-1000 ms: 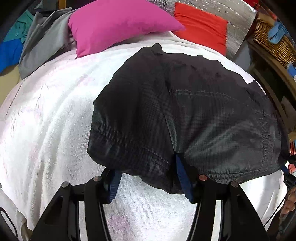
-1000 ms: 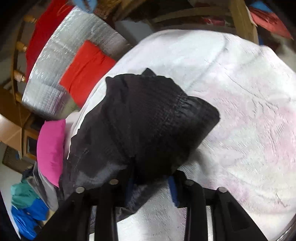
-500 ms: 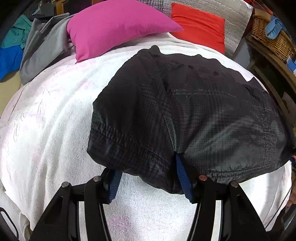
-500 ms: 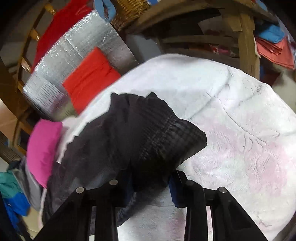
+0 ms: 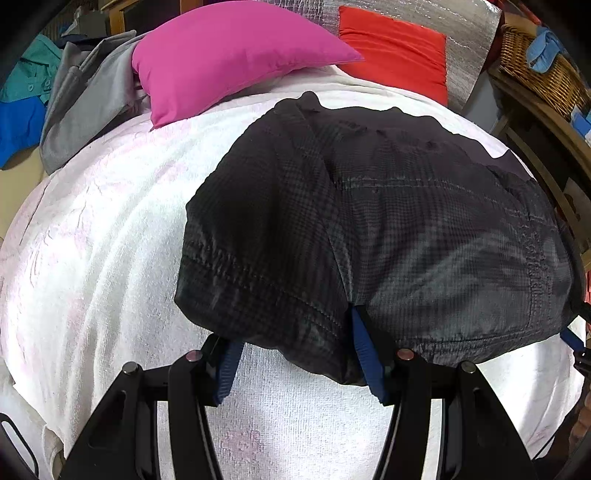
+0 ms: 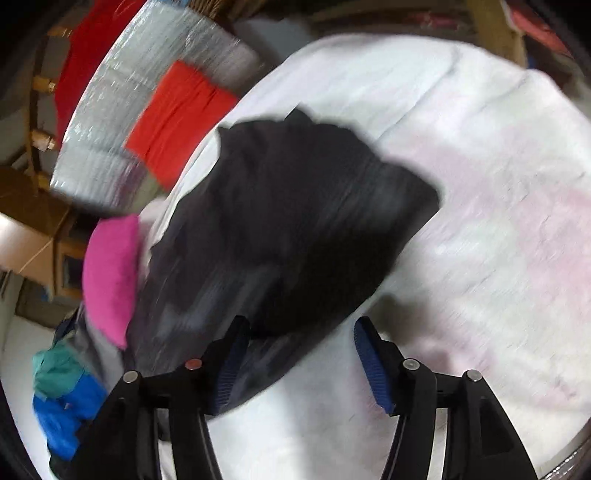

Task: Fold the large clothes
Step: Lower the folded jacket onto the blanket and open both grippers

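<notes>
A blue cloth [image 5: 543,48] sits in the basket [image 5: 535,70], the black jacket [image 5: 388,229] lies sideways across the white bed [image 5: 92,258], and the left tongs [image 5: 295,354] and right tongs [image 6: 299,362] are open.

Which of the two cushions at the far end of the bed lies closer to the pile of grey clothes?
The pink cushion: it sits next to the pile of grey clothes, while the red cushion leans against the silver panel on the other side.
</notes>
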{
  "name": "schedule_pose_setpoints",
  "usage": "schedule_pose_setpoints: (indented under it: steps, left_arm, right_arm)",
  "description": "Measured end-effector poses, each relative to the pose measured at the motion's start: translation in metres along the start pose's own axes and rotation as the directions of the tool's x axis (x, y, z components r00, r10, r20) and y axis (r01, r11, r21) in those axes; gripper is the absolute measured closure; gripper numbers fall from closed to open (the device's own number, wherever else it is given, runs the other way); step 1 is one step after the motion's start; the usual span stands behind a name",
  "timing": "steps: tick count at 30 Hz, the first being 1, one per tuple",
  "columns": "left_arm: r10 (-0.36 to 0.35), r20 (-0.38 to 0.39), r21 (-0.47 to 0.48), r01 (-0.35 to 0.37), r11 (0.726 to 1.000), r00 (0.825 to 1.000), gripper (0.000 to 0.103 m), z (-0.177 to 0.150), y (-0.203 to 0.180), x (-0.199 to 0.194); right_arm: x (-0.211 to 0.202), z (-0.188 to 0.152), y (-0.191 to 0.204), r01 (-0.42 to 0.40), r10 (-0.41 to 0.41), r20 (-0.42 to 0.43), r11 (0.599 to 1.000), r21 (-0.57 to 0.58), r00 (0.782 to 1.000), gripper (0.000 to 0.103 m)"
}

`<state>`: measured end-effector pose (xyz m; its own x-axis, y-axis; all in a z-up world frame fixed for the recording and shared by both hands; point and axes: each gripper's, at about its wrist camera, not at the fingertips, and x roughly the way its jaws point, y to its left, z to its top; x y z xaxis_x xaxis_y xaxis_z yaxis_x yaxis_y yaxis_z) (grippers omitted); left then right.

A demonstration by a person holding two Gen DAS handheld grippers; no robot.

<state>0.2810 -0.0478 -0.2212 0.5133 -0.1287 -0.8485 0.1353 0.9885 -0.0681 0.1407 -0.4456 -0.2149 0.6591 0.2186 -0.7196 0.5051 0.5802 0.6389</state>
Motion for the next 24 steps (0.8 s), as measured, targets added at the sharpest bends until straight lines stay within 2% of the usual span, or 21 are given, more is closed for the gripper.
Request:
schedule_pose_setpoints:
  steps: [3,8,9,11,14,16,18,19,21,23,24]
  left_arm:
    - [0.014,0.004,0.007,-0.014,1.0,1.0,0.043,-0.001,-0.003,0.0]
    - [0.026,0.009,0.014,-0.026,1.0,1.0,0.043,-0.002,-0.004,0.0]
    - [0.024,0.009,0.014,-0.025,1.0,1.0,0.043,-0.001,-0.004,0.0]
    - [0.019,0.011,0.016,-0.02,1.0,1.0,0.043,-0.002,-0.003,-0.001]
    - [0.013,0.014,0.017,-0.013,1.0,1.0,0.043,-0.002,-0.003,-0.002]
    - [0.012,0.01,0.021,-0.012,1.0,1.0,0.042,-0.003,-0.003,-0.002]
    - [0.011,0.001,0.032,-0.011,0.999,1.0,0.042,-0.005,-0.005,-0.002]
    - [0.018,0.001,0.041,-0.018,0.999,1.0,0.039,-0.006,-0.005,-0.004]
    - [0.048,-0.003,0.056,-0.048,0.997,0.999,0.034,-0.011,-0.005,-0.013]
    - [0.095,0.021,0.081,-0.096,0.992,0.995,0.033,-0.021,-0.009,-0.029]
    - [0.139,0.067,0.117,-0.146,0.982,0.988,0.033,-0.033,-0.014,-0.046]
  right_arm:
    - [0.013,-0.009,0.012,-0.066,0.063,-0.064,0.997,-0.032,0.996,0.039]
    - [0.034,-0.015,0.022,-0.093,0.09,-0.104,0.995,-0.021,0.991,0.042]
    - [0.034,-0.015,0.025,-0.087,0.084,-0.09,0.996,-0.037,0.992,0.046]
    - [0.029,-0.016,0.036,-0.051,0.049,-0.03,0.994,-0.095,0.998,0.069]
    - [0.016,-0.019,0.051,-0.005,0.015,0.049,0.98,-0.197,0.999,0.072]
    - [0.031,-0.022,0.056,0.071,-0.067,0.024,0.968,-0.24,0.997,0.072]
    - [0.043,-0.024,0.051,0.099,-0.11,-0.037,0.967,-0.233,0.993,0.068]
    - [0.035,-0.026,0.054,0.104,-0.112,-0.019,0.966,-0.236,0.994,0.067]
    - [0.017,-0.033,0.062,0.119,-0.117,0.022,0.953,-0.28,0.993,0.055]
    - [-0.005,-0.05,0.068,0.126,-0.116,0.052,0.948,-0.292,0.992,0.032]
    - [-0.015,-0.06,0.071,0.121,-0.107,0.061,0.943,-0.311,0.992,0.032]
